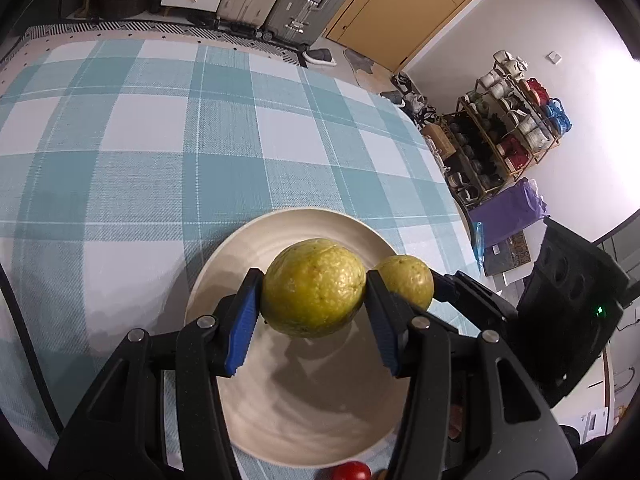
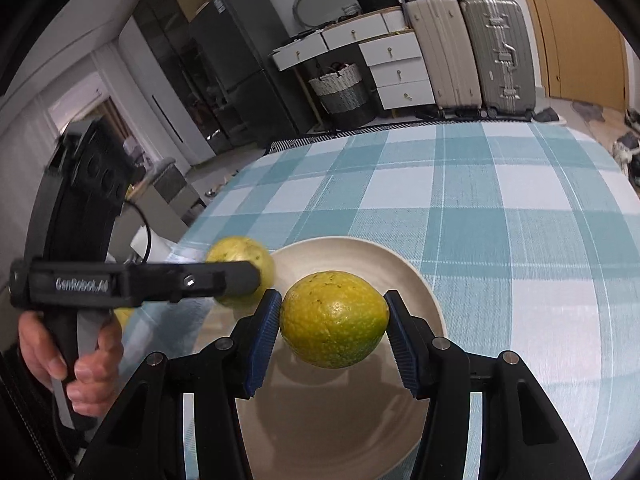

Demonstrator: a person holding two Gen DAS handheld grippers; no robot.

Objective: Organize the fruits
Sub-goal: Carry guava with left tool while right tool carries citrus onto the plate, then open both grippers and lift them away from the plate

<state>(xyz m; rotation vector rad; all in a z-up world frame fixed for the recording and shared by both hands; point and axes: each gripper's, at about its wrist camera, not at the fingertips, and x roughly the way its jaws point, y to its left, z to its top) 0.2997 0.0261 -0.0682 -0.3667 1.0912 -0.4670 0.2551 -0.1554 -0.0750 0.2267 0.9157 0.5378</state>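
Observation:
My left gripper is shut on a yellow-green round fruit and holds it above the cream plate. My right gripper is shut on a second yellow-green fruit, also above the plate. In the left wrist view the right gripper's fruit shows just right of mine. In the right wrist view the left gripper with its fruit hangs at the plate's left rim. A red fruit lies by the plate's near edge, partly cut off.
The table has a blue-and-white checked cloth. Suitcases, white drawers and a woven basket stand beyond the far edge. A shelf of crockery stands to the right. A yellow object shows partly behind the left hand.

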